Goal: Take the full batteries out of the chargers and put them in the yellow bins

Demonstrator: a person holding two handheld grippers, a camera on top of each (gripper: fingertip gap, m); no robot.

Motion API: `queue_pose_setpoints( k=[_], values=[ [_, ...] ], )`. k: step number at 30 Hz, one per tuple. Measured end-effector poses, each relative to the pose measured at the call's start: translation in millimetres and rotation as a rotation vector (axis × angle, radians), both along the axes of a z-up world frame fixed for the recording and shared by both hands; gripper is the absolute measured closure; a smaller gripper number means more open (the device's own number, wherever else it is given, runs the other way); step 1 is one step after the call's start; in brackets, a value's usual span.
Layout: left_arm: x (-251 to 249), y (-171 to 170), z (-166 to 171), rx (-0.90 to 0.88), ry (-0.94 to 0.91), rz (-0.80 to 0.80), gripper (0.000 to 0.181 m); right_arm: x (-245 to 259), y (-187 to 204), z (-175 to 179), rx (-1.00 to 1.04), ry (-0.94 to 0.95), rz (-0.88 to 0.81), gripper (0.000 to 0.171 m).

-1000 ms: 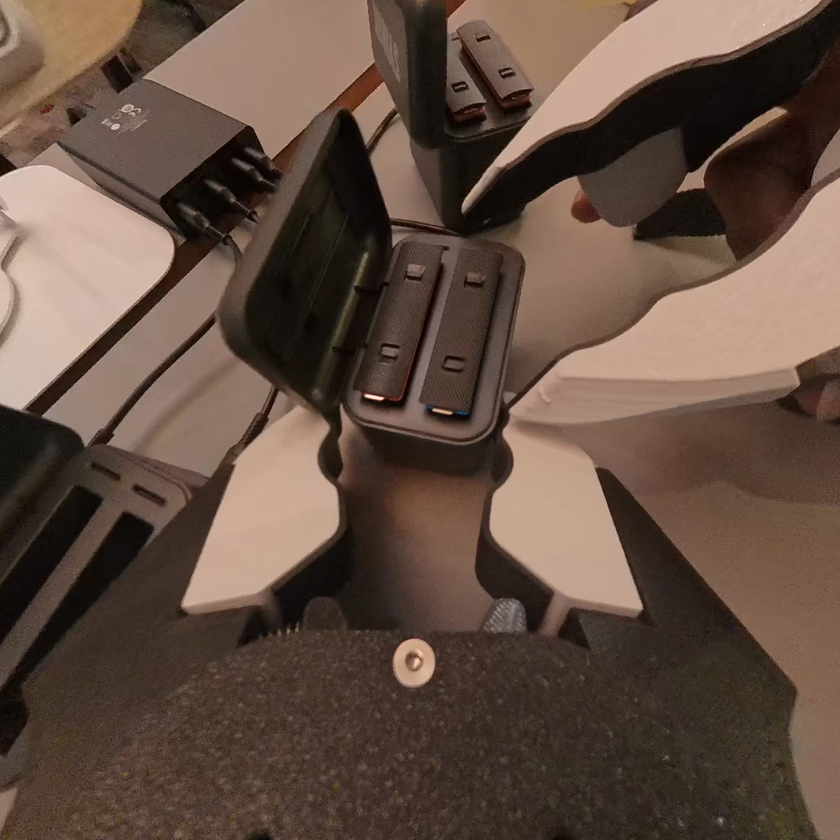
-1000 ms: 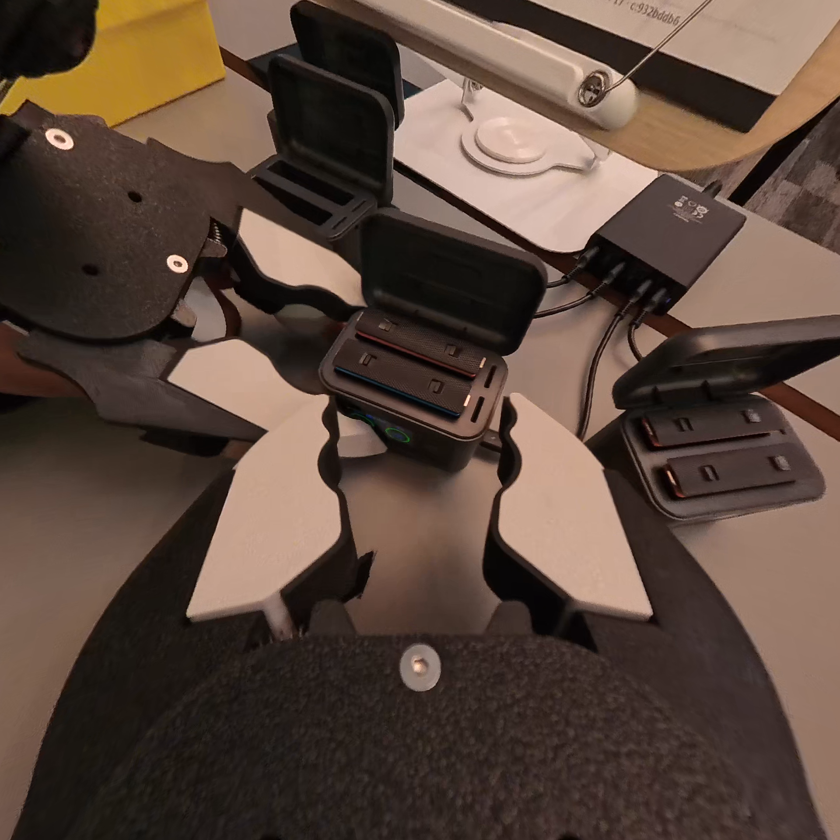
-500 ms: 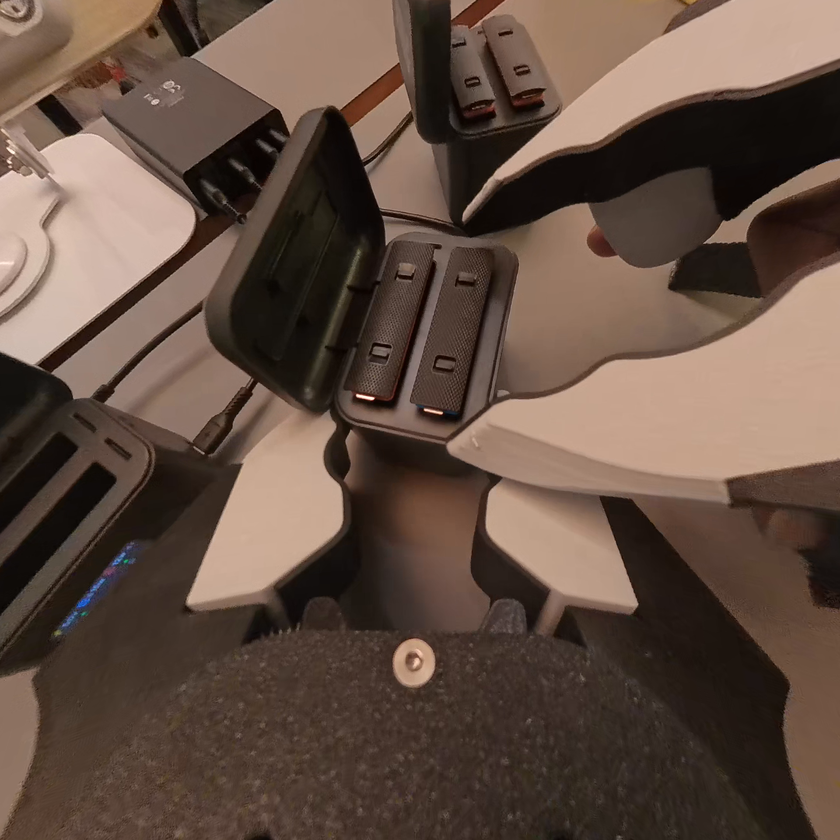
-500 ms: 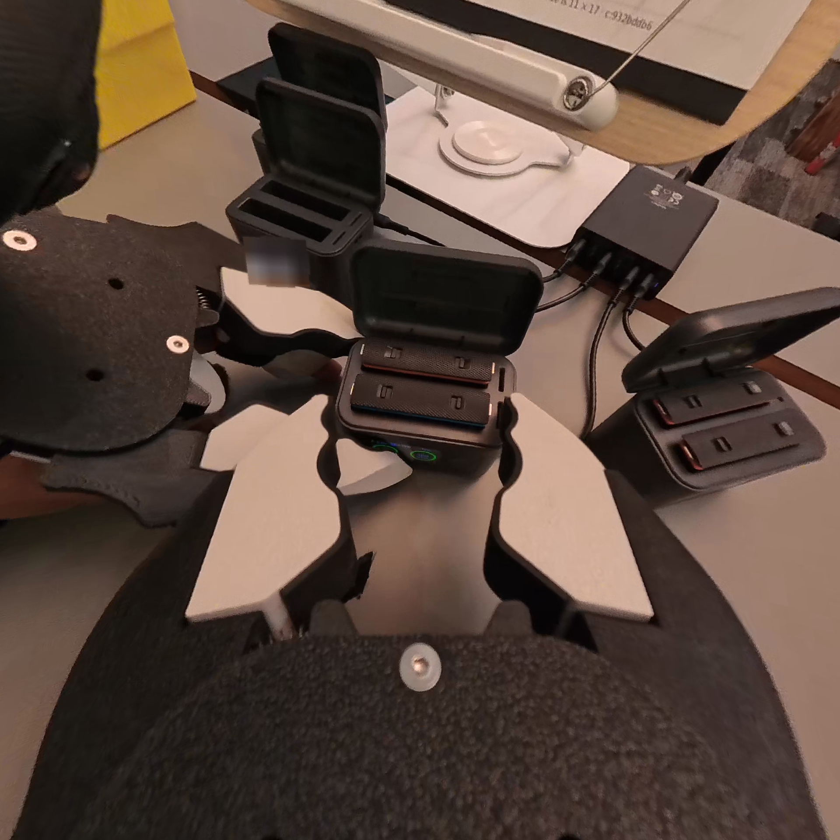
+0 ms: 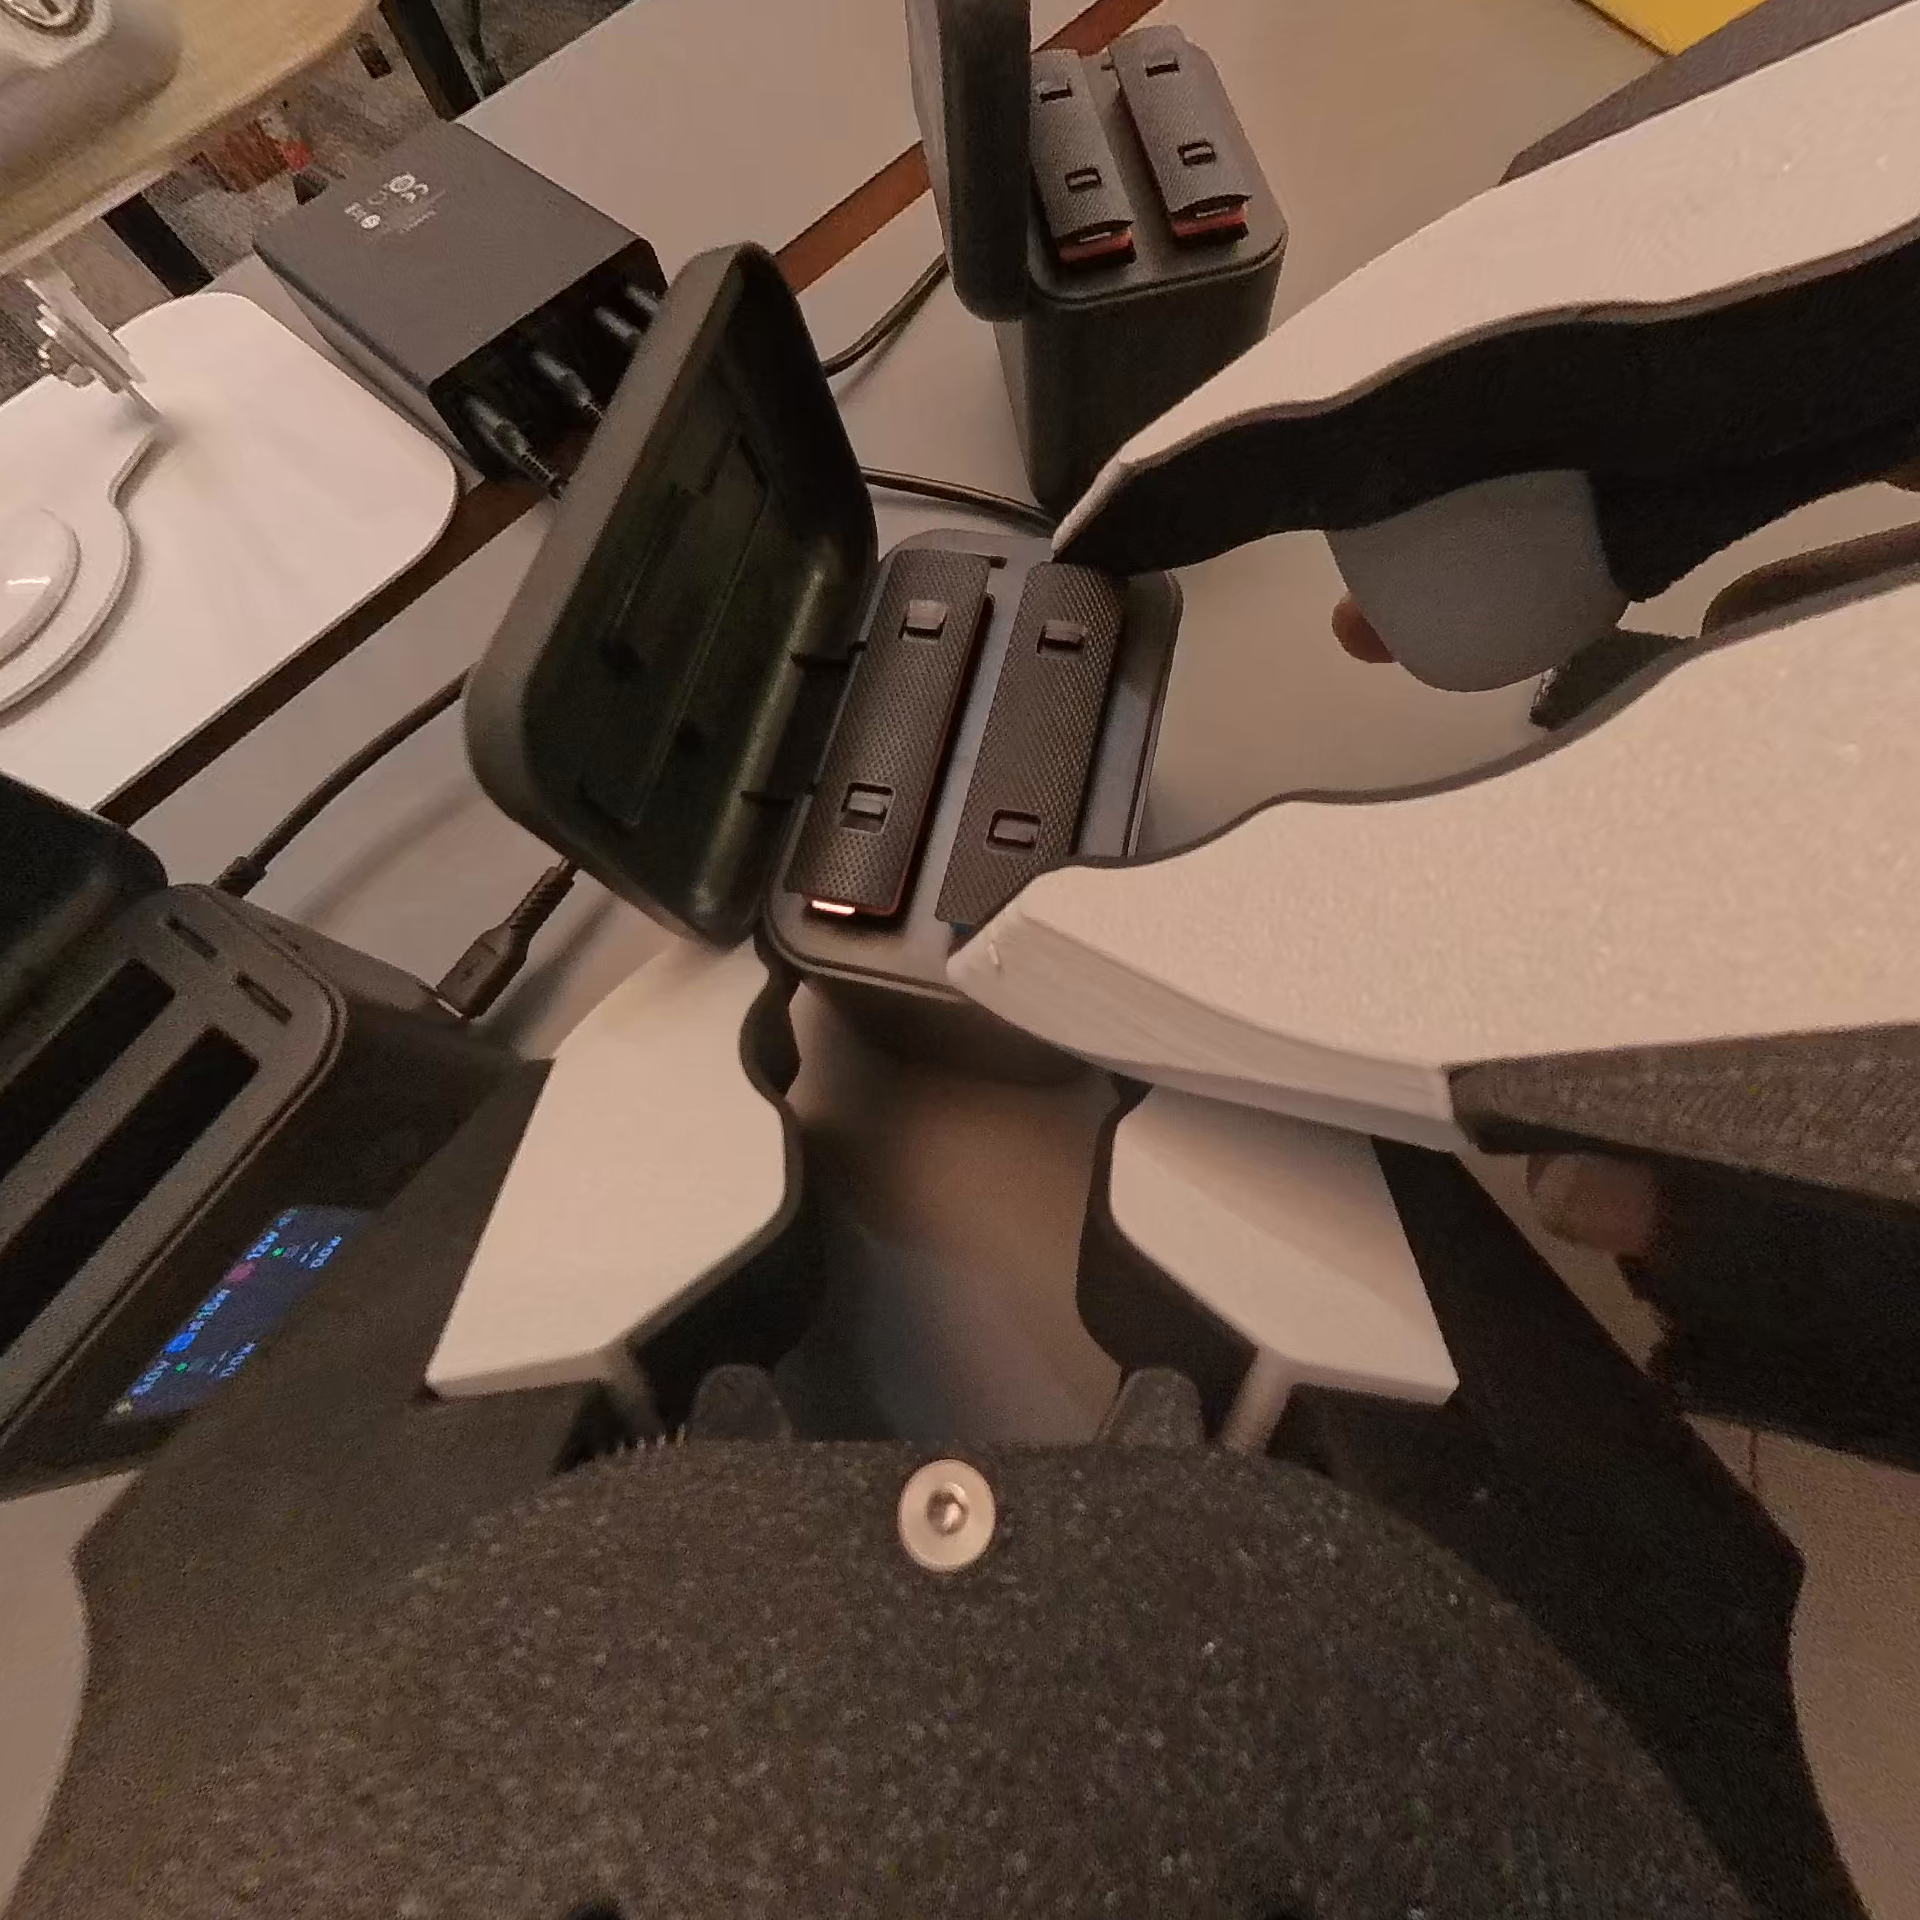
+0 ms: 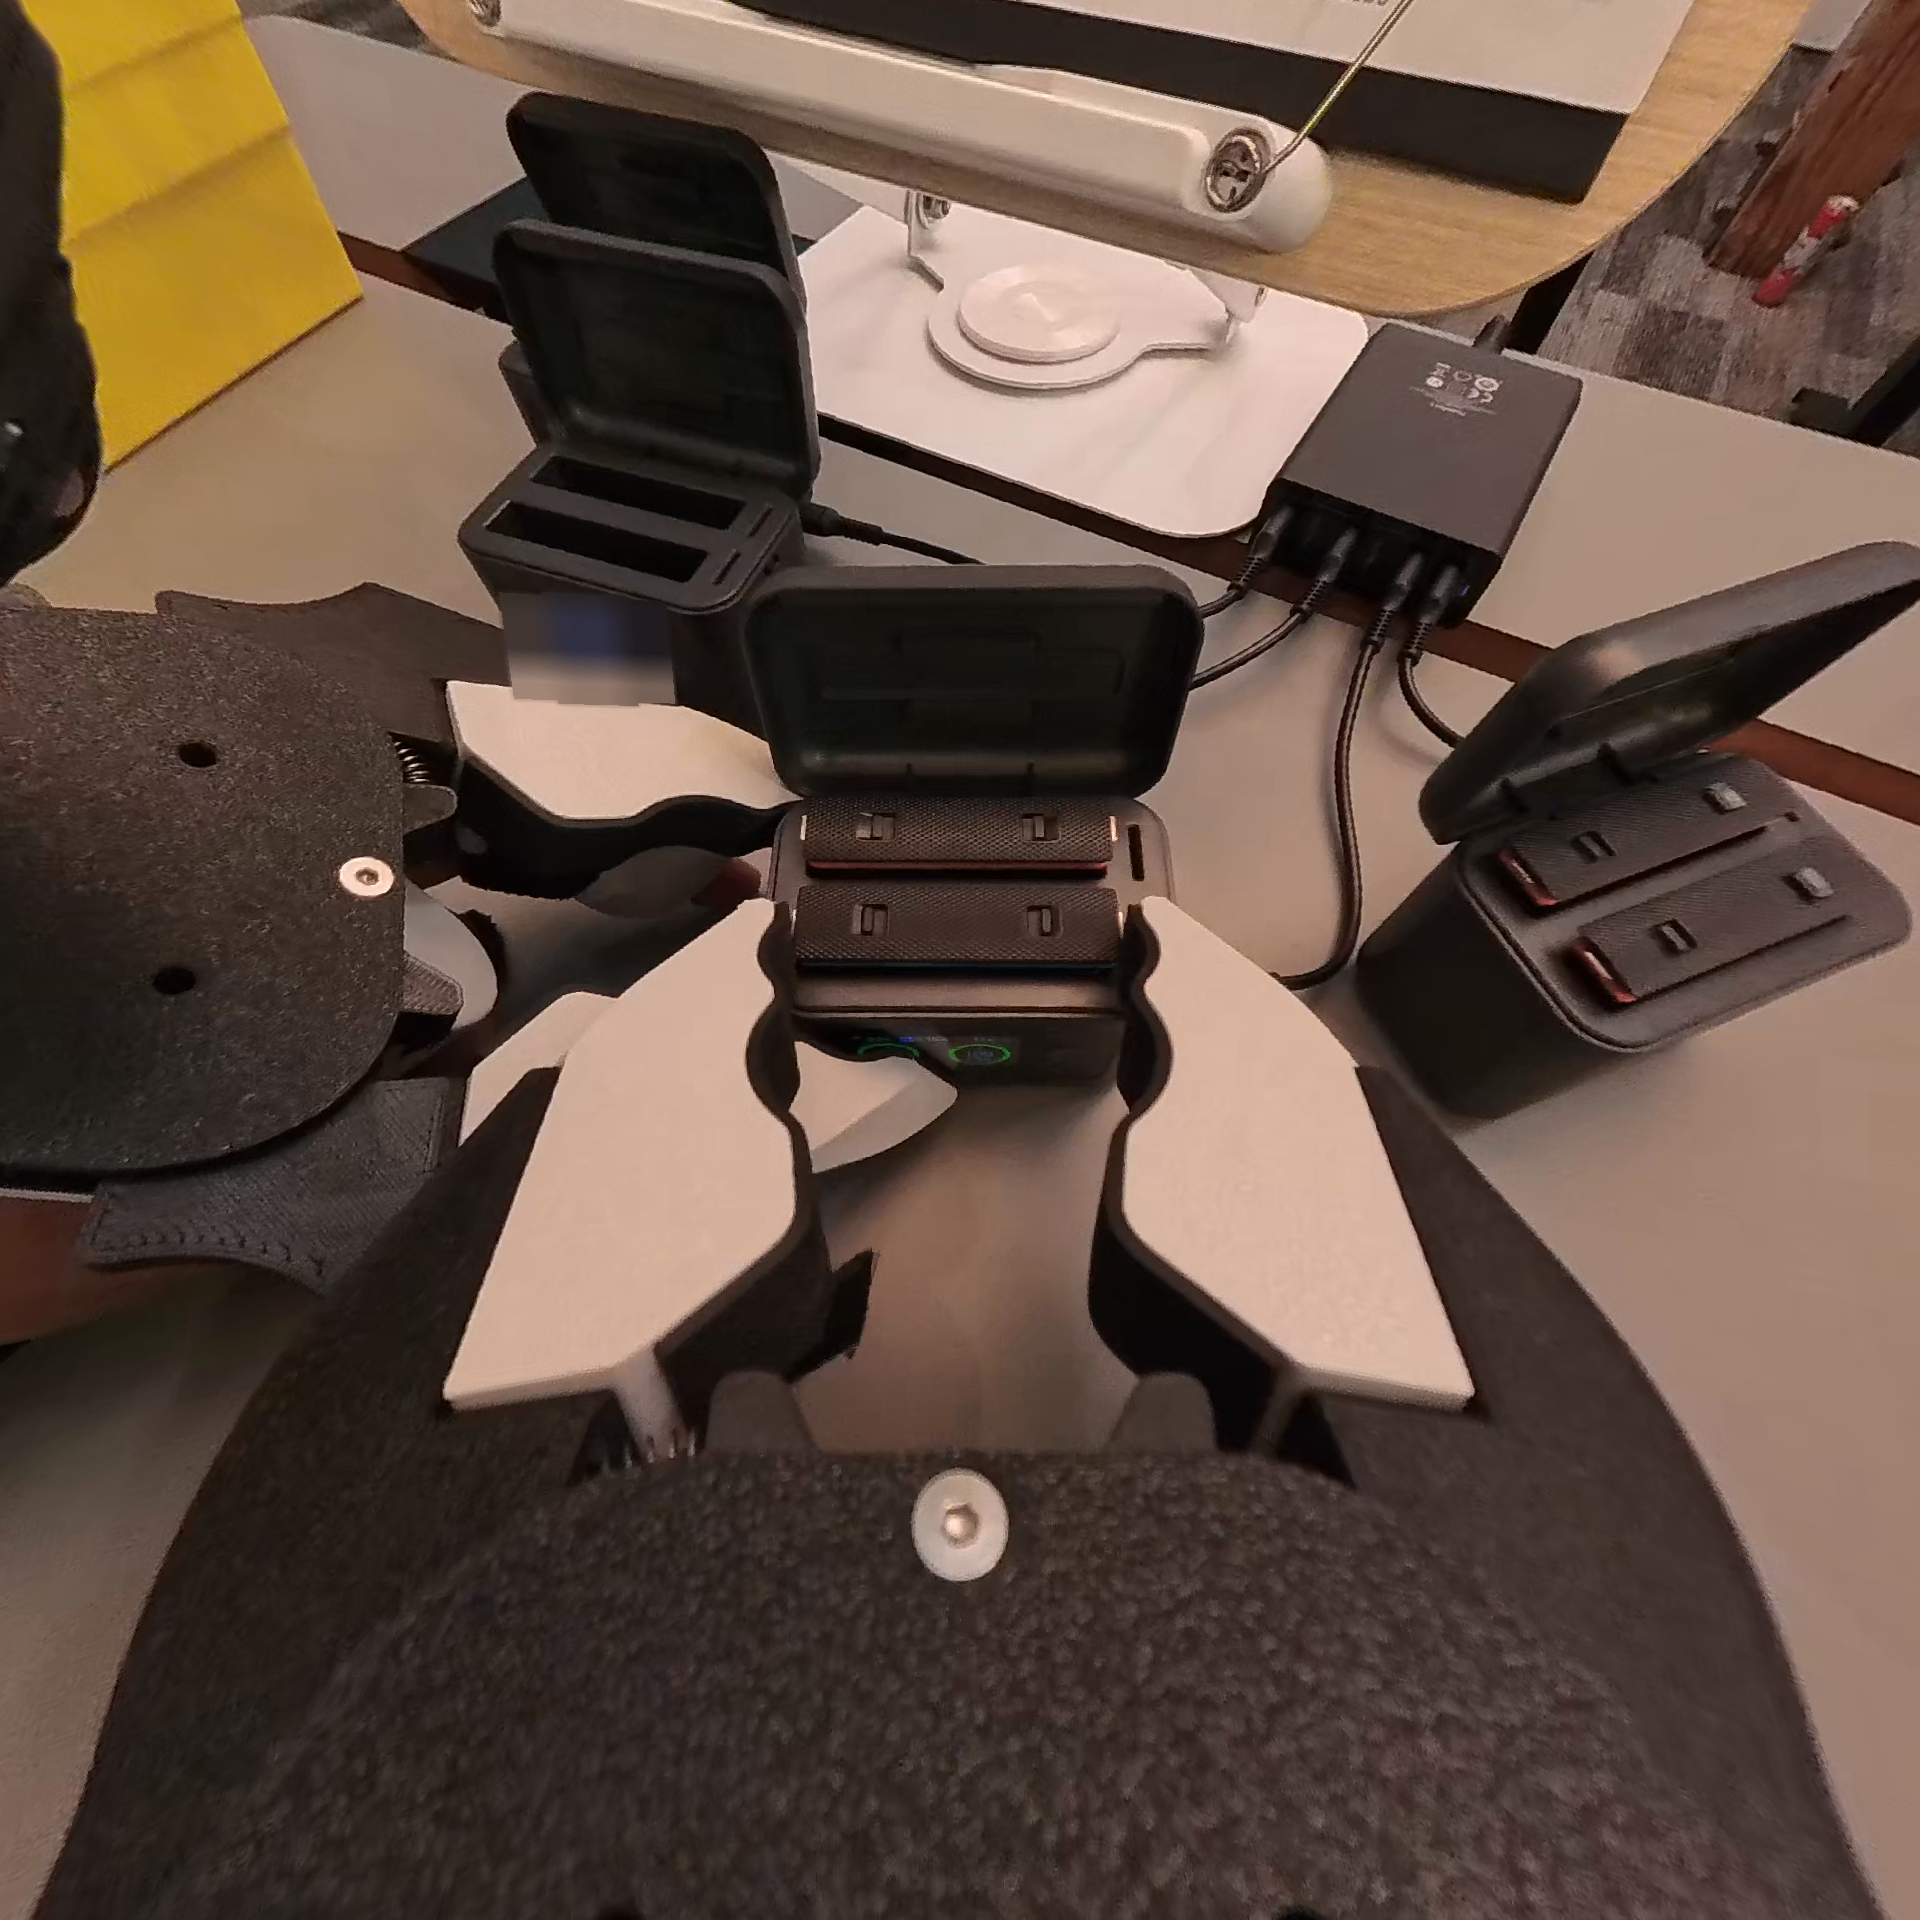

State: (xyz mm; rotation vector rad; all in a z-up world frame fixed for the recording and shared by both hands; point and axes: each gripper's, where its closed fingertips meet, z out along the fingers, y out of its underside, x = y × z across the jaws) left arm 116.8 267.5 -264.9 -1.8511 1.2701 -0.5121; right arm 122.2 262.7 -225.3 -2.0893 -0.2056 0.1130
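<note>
Grey table (image 6: 312, 499) in warm indoor light, with a white pad at the back. Well to the left of the middle charger (image 6: 956, 1023) and behind it, one yellow bin (image 6: 197, 208), far from both tools. Nearer on the left of that charger, an empty charger (image 6: 623, 551), lid up, both slots bare, with the lid of a further charger (image 6: 644, 177) behind. Just left of the middle charger, the left gripper (image 5: 935, 1049), jaws wide on either side of the charger's body; hard to tell whether pressing or only bracketing. In the middle charger's top, under the raised lid, the far battery (image 6: 956, 836) and the near battery (image 6: 956, 935). Over the near one, the right gripper (image 6: 956, 920), jaws apart, one tip at each end, nothing clamped yet. Behind and right of the middle charger, one power hub (image 6: 1423, 457) feeding four cables (image 6: 1351, 779). Right of it, a last charger (image 6: 1507, 1039) with two more batteries. Likely risks: slipping off the rounded ends if closed off-centre; lifting or tipping the whole charger if not held down; tugging its cable. Count: four chargers, four batteries, two grippers.
</note>
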Motion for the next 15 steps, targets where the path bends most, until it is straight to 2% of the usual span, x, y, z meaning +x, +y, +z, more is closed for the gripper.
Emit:
queue_pose_setpoints(
  k=[15],
  values=[
    [0.7, -1.2, -0.8, -0.009, 0.001, -0.029, 0.123, 0.9, -0.2, 1.7, 0.057, -0.005, 0.010, 0.113]
  ],
)
